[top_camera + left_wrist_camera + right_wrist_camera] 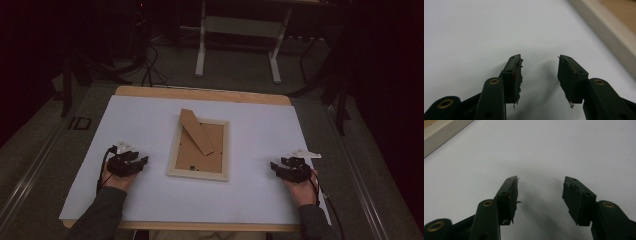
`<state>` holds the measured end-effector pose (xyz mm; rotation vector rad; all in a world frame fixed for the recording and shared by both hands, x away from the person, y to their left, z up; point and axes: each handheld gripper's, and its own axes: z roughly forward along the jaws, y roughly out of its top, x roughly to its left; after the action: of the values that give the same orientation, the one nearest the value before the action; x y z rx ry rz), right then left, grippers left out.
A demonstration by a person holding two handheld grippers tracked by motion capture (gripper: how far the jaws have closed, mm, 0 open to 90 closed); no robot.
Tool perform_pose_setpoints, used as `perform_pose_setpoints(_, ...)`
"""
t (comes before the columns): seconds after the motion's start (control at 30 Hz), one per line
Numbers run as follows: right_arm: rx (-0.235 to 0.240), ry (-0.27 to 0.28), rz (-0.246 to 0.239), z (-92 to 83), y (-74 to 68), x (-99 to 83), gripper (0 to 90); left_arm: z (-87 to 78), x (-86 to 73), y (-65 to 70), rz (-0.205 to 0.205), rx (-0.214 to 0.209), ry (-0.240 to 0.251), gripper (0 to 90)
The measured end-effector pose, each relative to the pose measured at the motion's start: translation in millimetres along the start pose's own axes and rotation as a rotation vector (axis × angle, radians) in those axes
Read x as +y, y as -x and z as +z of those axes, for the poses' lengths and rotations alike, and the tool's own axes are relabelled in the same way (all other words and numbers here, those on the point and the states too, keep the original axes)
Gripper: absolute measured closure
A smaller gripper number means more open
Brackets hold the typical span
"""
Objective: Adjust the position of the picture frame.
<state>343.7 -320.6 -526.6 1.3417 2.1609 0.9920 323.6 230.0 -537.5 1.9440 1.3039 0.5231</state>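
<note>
Grippers left (141, 161) and right (276, 166) both spread, empty, flanking face-down picture frame (198, 172).

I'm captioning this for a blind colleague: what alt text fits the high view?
A picture frame lies back-up in the middle of a white table sheet, its cardboard stand showing. A person's left tongs and right tongs rest open either side.

One picture frame (198, 148) lay face-down at table centre, w/ one cardboard stand (196, 131) on its back. Two grippers: left gripper (143, 161) at 8 o'clock, right gripper (274, 167) at 4 o'clock. One white sheet (150, 115).
</note>
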Motion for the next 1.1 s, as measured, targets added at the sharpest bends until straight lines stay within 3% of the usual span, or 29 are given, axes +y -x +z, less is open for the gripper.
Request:
perform_pose_setpoints(0.1,-0.005,-0.001,-0.017,-0.3,-2.7,-0.1,46.2,-1.5,2.1,3.6,0.019,-0.029,0.013,55.2)
perform_pose_setpoints(0.13,-0.002,-0.004,-0.020,-0.1,-3.9,0.0,46.6,-1.8,3.0,7.2,0.045,-0.035,0.012,55.4)
perform_pose_setpoints(0.27,-0.008,0.000,-0.048,-0.8,-11.3,1.0,50.0,-0.5,3.5,13.7,0.086,-0.050,-0.004,57.6)
perform_pose_setpoints(0.5,0.017,0.015,-0.085,-2.1,-24.8,5.0,56.5,-2.7,7.7,25.5,0.125,-0.076,-0.009,65.6)
perform_pose_setpoints(0.6,0.023,0.018,-0.102,-2.1,-32.0,7.5,61.5,-3.8,9.6,30.6,0.129,-0.077,-0.011,73.1)
perform_pose_setpoints(0.8,0.038,0.033,-0.128,-1.9,-45.7,11.0,77.6,-7.8,12.5,35.0,0.117,-0.135,0.001,90.0)
perform_pose_setpoints(0.97,0.039,0.056,-0.144,-1.2,-55.9,15.3,87.6,-5.7,11.3,38.2,0.107,-0.167,0.010,90.0)
perform_pose_setpoints(1.1,0.059,0.060,-0.144,1.1,-60.4,19.1,88.8,-1.1,10.2,41.2,0.106,-0.168,0.001,90.0)
